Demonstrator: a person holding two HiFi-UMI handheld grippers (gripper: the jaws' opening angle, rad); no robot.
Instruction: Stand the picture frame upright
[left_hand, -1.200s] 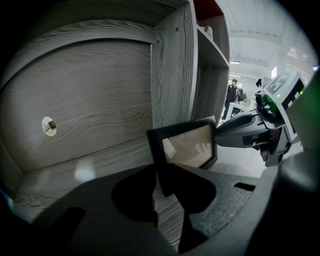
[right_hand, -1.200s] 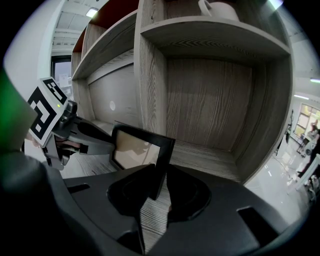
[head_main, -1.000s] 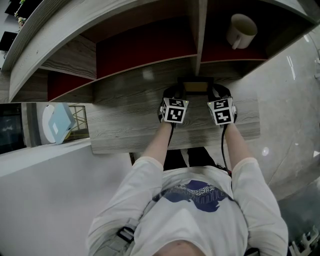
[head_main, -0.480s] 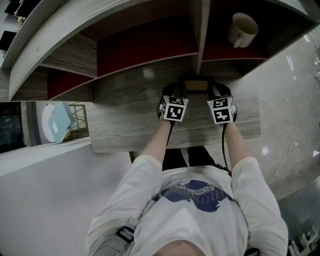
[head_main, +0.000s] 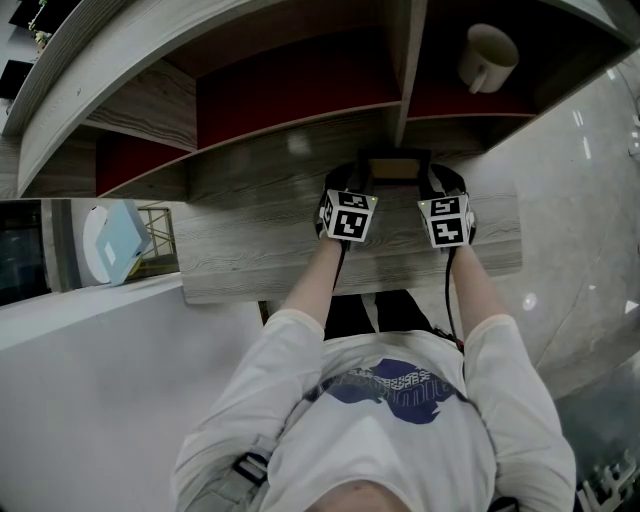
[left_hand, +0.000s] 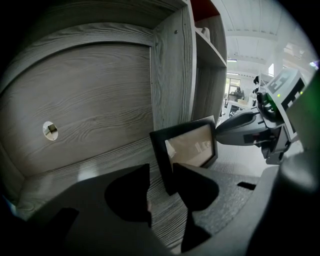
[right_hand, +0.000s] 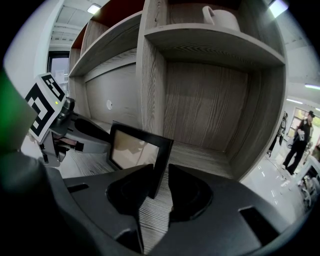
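Left gripper (left_hand: 160, 186) and right gripper (right_hand: 161, 186) sit loosely around the upright picture frame (head_main: 395, 168)
The left jaws have just been opening and stand partly apart around the frame's left edge, with a clear gap on the outer side; the right jaws have also been easing open, narrowly apart around the right edge without pinching it. The frame stands on the wooden desk (head_main: 250, 250), a gripper at each side in the head view; the mug (head_main: 487, 58) on the shelf above shows only there and in the right gripper view
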